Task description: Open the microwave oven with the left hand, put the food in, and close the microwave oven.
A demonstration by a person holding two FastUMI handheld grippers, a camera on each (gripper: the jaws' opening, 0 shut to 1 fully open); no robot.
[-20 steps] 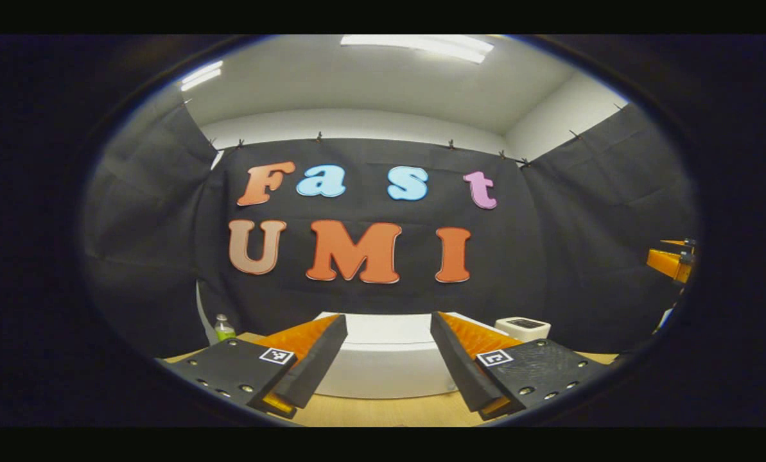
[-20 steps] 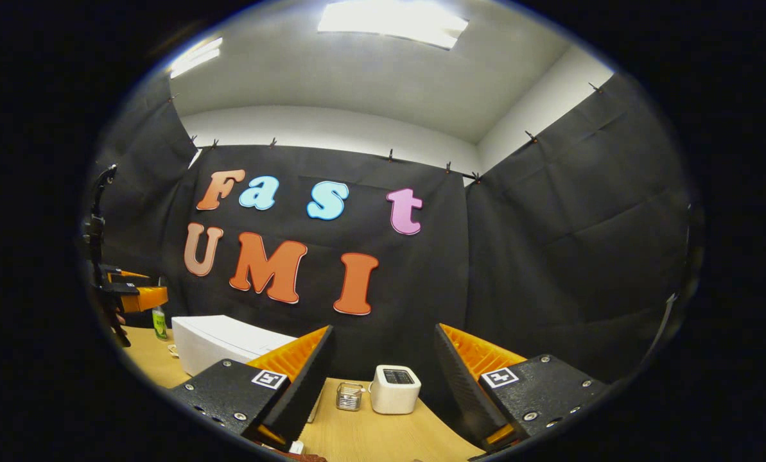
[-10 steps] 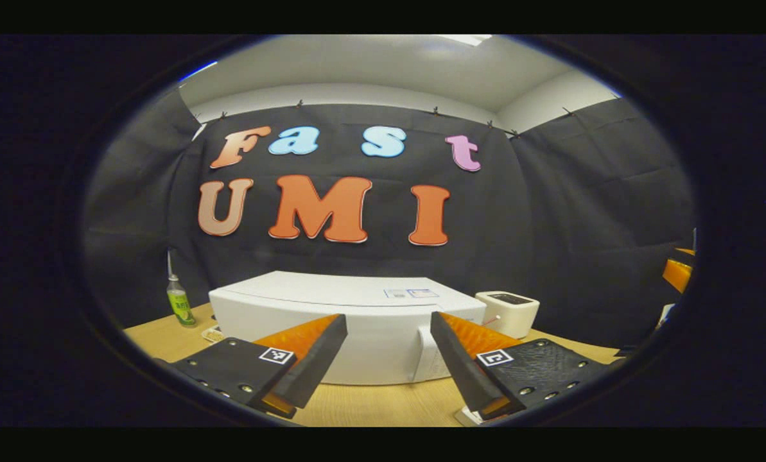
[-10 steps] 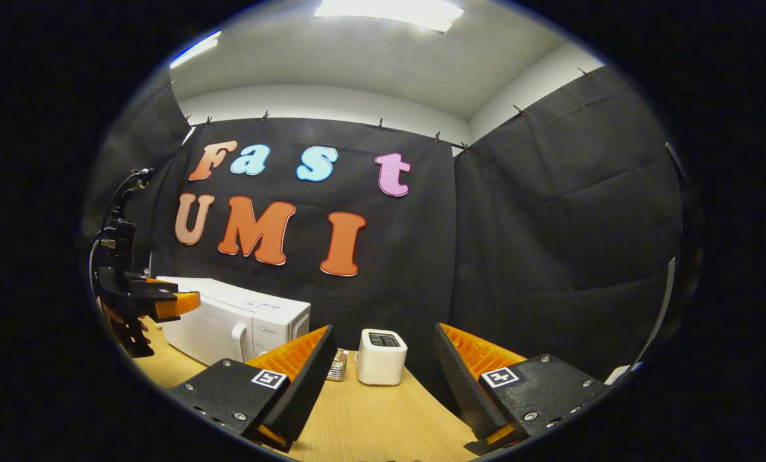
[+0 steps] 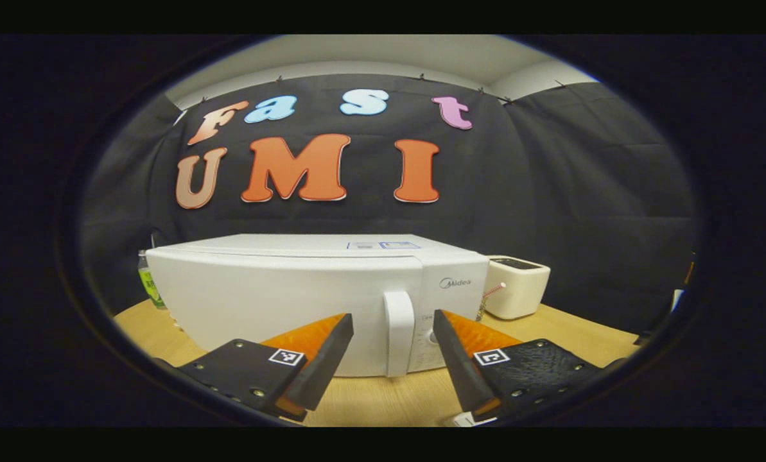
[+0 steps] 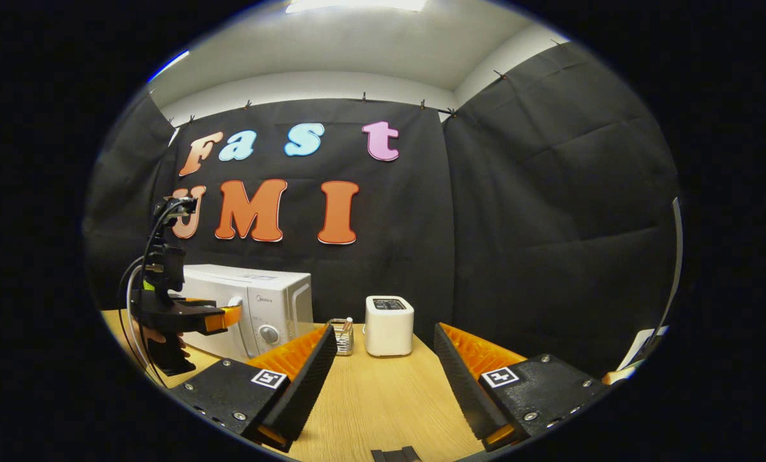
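A white microwave oven (image 5: 305,301) sits on the wooden table (image 5: 569,327), and its door is shut. In the left gripper view the oven is big and close, right in the middle. Its tall white door handle (image 5: 399,333) stands at about 6 o'clock.

The left gripper (image 5: 392,356) points straight at the oven. Its two fingers are spread wide apart and hold nothing. The door handle shows in the gap between them, but the fingers are not touching it. I cannot tell how near the tips are to the oven's front.

A small white box with a dark top (image 5: 517,295) stands on the table just beside the oven, at about 3 o'clock. A bottle with a green label (image 5: 148,282) peeks out from behind the oven's other end, at about 9 o'clock.

In the right gripper view the oven (image 6: 254,308) is farther off, at about 9 o'clock. The left gripper (image 6: 225,317) is in front of it, near the door handle, and a hand (image 6: 161,340) holds it from below.

The right gripper (image 6: 383,372) hangs over bare table wood (image 6: 383,404). Its fingers are wide apart too, and it holds nothing. Past them, near 12 o'clock, the small white box (image 6: 389,324) stands by a little clear holder with sticks in it (image 6: 343,337).

I see no food in either view.
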